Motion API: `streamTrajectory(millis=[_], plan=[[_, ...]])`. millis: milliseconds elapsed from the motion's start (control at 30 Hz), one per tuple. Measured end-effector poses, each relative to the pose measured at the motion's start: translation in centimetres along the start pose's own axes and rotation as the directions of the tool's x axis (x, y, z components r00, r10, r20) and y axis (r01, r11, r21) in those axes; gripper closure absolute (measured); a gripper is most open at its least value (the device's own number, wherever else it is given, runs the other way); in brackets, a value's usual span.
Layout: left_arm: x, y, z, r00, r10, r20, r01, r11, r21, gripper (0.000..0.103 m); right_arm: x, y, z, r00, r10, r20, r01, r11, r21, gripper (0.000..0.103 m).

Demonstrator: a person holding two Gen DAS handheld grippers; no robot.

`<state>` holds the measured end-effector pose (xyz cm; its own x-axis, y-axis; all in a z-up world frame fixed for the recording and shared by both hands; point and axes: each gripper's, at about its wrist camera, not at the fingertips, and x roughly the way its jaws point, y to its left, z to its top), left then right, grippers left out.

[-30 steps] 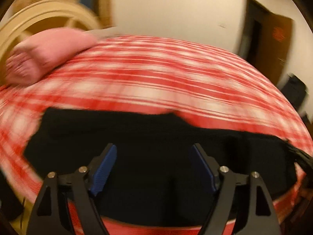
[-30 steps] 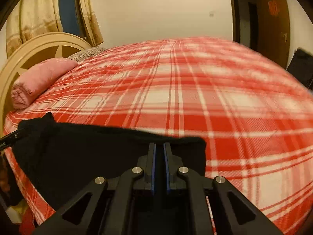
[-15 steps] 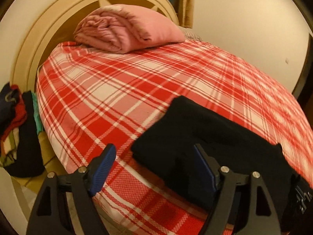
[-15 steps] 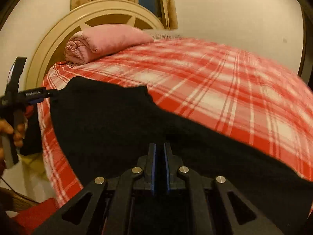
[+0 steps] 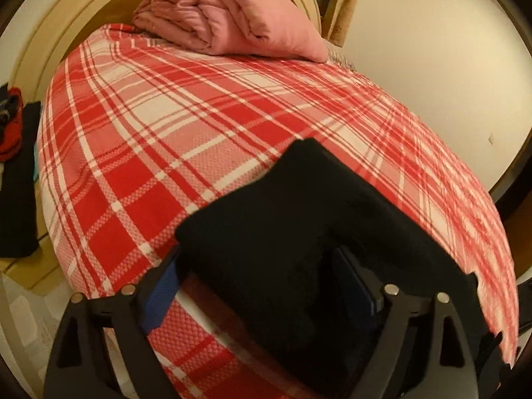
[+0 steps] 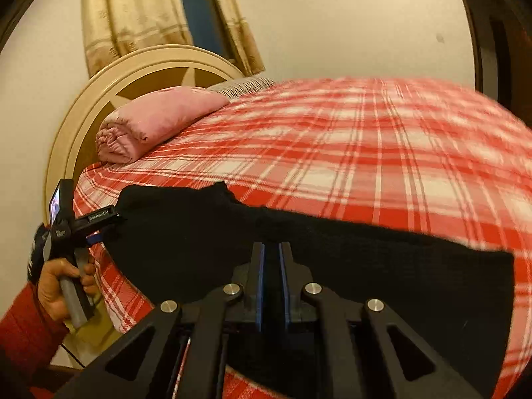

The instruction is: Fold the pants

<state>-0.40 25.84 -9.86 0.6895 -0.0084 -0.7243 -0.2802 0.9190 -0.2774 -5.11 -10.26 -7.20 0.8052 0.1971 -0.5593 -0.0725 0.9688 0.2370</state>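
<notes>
Black pants (image 5: 299,226) lie folded on the red plaid bed (image 5: 139,153) near its front edge. In the left wrist view my left gripper (image 5: 259,286) is open with its fingers straddling the near left end of the pants; the cloth lies between and over the blue pads. In the right wrist view the pants (image 6: 332,259) stretch across the front, and my right gripper (image 6: 271,266) is shut on their near edge. The left gripper (image 6: 99,222) shows there at the pants' left end, held by a hand.
A rolled pink blanket (image 5: 232,16) lies at the head of the bed by the cream round headboard (image 6: 139,66). Dark and red clothes (image 5: 13,153) hang left of the bed. Curtains (image 6: 159,10) and a dark door (image 6: 498,50) stand behind.
The left gripper has swung left and come down onto the pants' left end, fingers around the cloth. The right gripper stays shut on the pants, its view panning.
</notes>
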Motion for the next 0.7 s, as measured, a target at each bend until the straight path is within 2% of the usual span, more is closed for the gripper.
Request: streamTrajectory(millis=[67, 100, 133, 167, 233, 367, 467, 567, 633, 700], plan=[[-0.3, 0.3, 0.0, 1.000, -0.005, 0.007, 0.005, 1.000, -0.004, 0.030, 0.2, -0.2, -0.3, 1.000, 0.006, -0.021, -0.005, 1.000, 0.030, 0.094], [-0.4, 0.6, 0.1, 1.000, -0.013, 0.008, 0.013, 1.000, -0.014, 0.033, 0.3, -0.3, -0.3, 1.000, 0.008, -0.023, -0.007, 0.999, 0.038, 0.094], [-0.4, 0.8, 0.2, 1.000, -0.029, 0.008, 0.029, 0.999, -0.021, 0.044, 0.2, -0.3, -0.3, 1.000, 0.009, -0.018, -0.008, 0.999, 0.044, 0.094], [-0.6, 0.8, 0.3, 0.999, -0.054, 0.010, 0.054, 0.998, -0.022, 0.061, -0.1, -0.4, -0.3, 1.000, 0.005, -0.009, -0.005, 0.999, 0.049, 0.094], [-0.9, 0.1, 0.5, 0.995, -0.101, -0.001, 0.101, 0.995, -0.002, 0.077, -0.6, -0.6, -0.2, 1.000, -0.005, 0.013, 0.004, 0.998, 0.060, 0.094], [-0.9, -1.1, 0.6, 0.998, -0.065, 0.012, 0.065, 0.998, 0.027, 0.080, -2.0, -2.0, 0.1, 0.998, -0.031, 0.045, 0.026, 0.994, 0.110, 0.094], [-1.7, -1.7, 1.1, 0.997, -0.075, 0.026, 0.075, 0.997, 0.031, 0.080, -3.6, -4.4, 0.1, 0.993, -0.086, 0.075, 0.071, 0.980, 0.183, 0.094], [-4.4, -4.1, 1.6, 0.990, -0.116, 0.081, 0.107, 0.989, 0.103, 0.080, -5.5, -7.1, -0.1, 0.985, -0.145, 0.096, 0.115, 0.958, 0.262, 0.094], [-7.2, -7.1, 1.5, 0.975, -0.181, 0.125, 0.155, 0.968, 0.196, 0.080, -7.0, -9.4, -0.5, 0.976, -0.187, 0.109, 0.143, 0.935, 0.324, 0.094], [-10.1, -11.1, 0.5, 0.945, -0.295, 0.139, 0.239, 0.917, 0.319, 0.080, -8.3, -11.4, -0.9, 0.969, -0.219, 0.112, 0.164, 0.914, 0.372, 0.094]])
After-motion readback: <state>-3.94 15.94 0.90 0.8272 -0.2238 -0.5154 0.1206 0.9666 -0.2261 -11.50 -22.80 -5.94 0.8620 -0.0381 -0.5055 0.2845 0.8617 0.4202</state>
